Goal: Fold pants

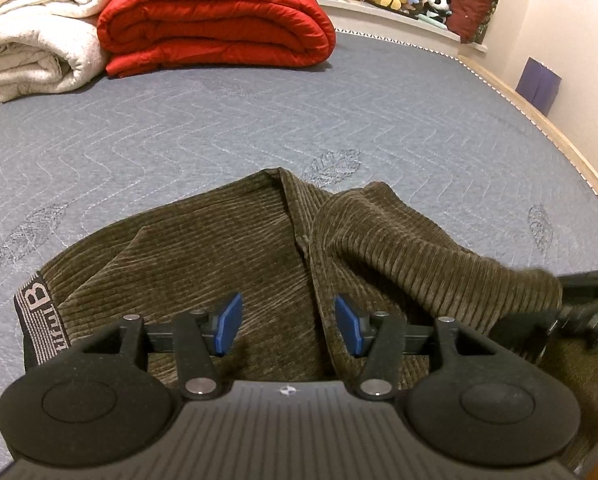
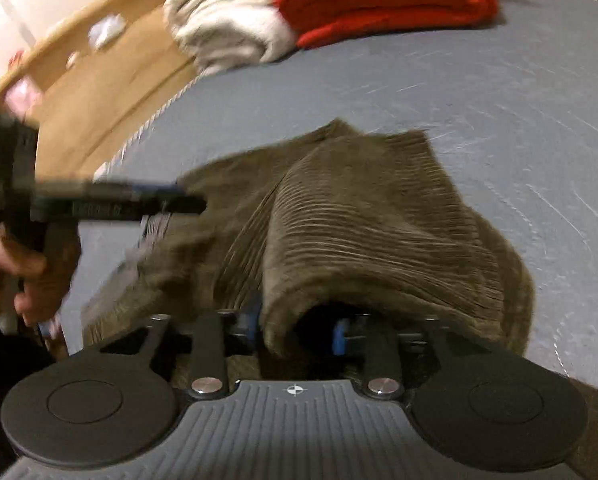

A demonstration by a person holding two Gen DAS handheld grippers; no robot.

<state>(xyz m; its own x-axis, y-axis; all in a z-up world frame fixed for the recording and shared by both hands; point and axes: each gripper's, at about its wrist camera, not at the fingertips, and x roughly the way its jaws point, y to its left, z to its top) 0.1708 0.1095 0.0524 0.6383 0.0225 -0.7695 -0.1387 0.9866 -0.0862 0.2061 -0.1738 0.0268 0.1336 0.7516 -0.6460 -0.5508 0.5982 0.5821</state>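
Item: pants point(image 1: 227, 248), olive-brown corduroy, lying on the grey quilted mattress point(image 1: 259, 120).
Position: low centre in the left wrist view, waistband point(image 1: 35, 312) with pale lettering out at 9 o'clock of the heap.
Condition: partly doubled; one ribbed layer humps over the other from about 3 o'clock, with a seam running toward 12 o'clock. Edges not squared.
Step in hand: judged mid-fold, the loose layer being carried across the flat one.
Left gripper point(image 1: 289, 322): jaws apart, blue pads over the cloth, nothing pinched between them.
Right gripper point(image 2: 297, 330): a roll of corduroy drapes over and between the blue pads; whether they pinch it cannot be told, as the view is blurred and the cloth hides them.
Next move: likely calls for laying the humped layer flat, edges matched to the layer below, then smoothing.
Risk: soft heavy cloth may bunch or slide.
Background: red quilt point(image 1: 219, 20) and white blanket point(image 1: 31, 32) at 11 o'clock, well apart from the pants.
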